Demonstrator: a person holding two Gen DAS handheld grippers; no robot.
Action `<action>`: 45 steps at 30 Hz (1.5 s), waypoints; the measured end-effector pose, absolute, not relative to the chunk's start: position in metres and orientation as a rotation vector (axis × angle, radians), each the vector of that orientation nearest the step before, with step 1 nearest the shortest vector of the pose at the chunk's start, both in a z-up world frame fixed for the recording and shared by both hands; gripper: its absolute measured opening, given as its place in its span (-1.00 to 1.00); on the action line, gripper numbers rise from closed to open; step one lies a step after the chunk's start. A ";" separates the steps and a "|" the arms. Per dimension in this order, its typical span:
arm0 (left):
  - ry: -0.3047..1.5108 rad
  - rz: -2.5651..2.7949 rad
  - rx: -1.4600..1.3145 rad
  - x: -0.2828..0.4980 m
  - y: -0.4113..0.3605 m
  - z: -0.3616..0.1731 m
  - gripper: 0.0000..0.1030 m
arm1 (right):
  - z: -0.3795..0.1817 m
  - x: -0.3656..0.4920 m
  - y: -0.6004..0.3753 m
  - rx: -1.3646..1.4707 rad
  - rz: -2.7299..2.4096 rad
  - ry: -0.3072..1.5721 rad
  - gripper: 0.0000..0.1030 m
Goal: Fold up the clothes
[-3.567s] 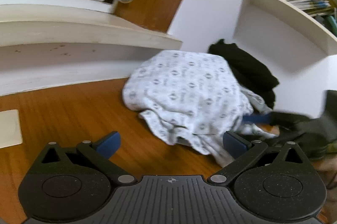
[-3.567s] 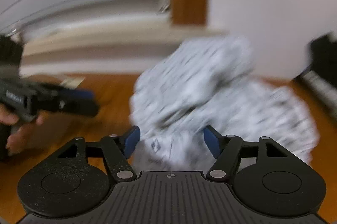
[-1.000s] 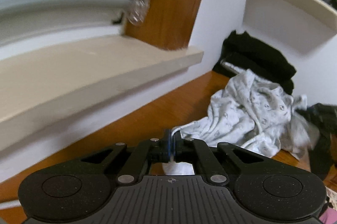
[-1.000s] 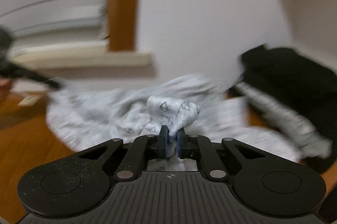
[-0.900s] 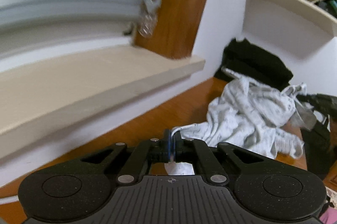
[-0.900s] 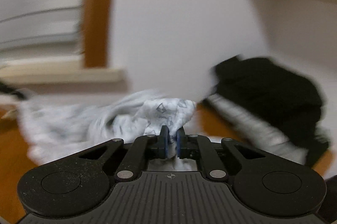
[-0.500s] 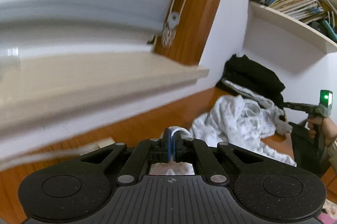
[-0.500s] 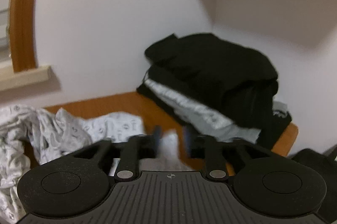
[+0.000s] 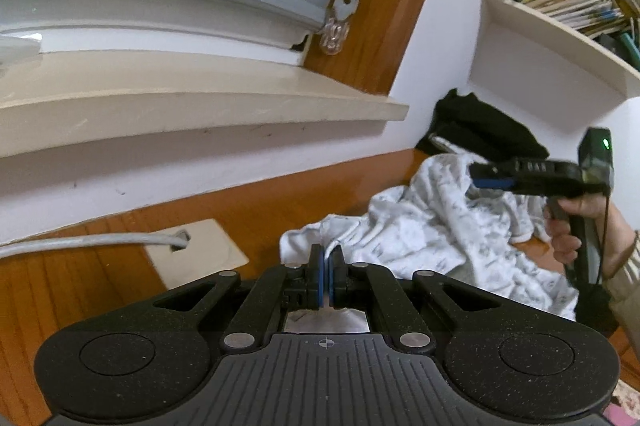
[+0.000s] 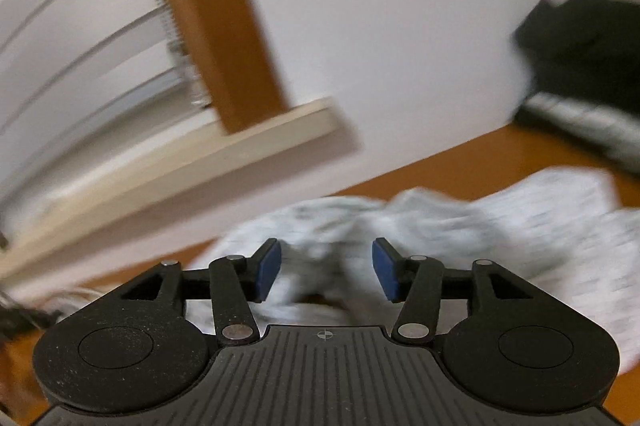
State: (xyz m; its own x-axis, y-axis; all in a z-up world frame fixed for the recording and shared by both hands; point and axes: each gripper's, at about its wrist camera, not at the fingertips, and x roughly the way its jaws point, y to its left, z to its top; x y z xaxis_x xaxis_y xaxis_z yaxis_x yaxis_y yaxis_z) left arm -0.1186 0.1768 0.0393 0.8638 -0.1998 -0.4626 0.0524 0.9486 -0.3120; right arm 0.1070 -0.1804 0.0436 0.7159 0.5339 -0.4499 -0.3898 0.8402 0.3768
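Note:
A white patterned garment [image 9: 432, 226] lies crumpled on the wooden table [image 9: 92, 266]. My left gripper [image 9: 327, 274] is shut on an edge of it at the garment's left end. My right gripper [image 10: 326, 270] is open and empty, just above the garment [image 10: 500, 222]; the right wrist view is blurred. In the left wrist view the right gripper [image 9: 492, 181] hovers over the garment's far right part, held by a hand [image 9: 576, 226].
A stack of black and grey clothes [image 9: 480, 129] sits in the back corner against the wall. A window sill [image 9: 200, 97] overhangs the table's back edge. A cable [image 9: 92, 240] and white plate [image 9: 196, 250] lie at left. Bookshelves [image 9: 560, 9] hang above right.
My right gripper has opened and let go of the garment, then swung left over it. My left gripper stays shut on the garment's edge and has pulled it left.

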 end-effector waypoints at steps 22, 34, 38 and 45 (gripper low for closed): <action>0.398 -0.107 -0.347 -0.134 0.185 0.052 -0.96 | 0.117 0.096 -0.204 0.172 0.452 0.373 -0.82; 0.439 -0.096 -0.360 -0.129 0.184 0.049 -0.75 | 0.140 0.093 -0.236 0.055 0.218 0.404 -0.15; 0.441 -0.073 -0.360 -0.129 0.186 0.047 -0.28 | 0.117 0.075 -0.233 0.005 0.294 0.458 0.11; 0.449 -0.070 -0.347 -0.128 0.183 0.046 -0.10 | 0.086 0.013 -0.208 -0.179 0.446 0.534 0.10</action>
State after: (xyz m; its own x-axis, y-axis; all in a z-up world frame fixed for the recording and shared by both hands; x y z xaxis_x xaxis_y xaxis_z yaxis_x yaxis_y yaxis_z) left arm -0.1280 0.1833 0.0463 0.8995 -0.1415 -0.4133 -0.0099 0.9392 -0.3432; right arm 0.0132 -0.2084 0.0858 0.7682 0.3630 -0.5273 -0.4543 0.8895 -0.0495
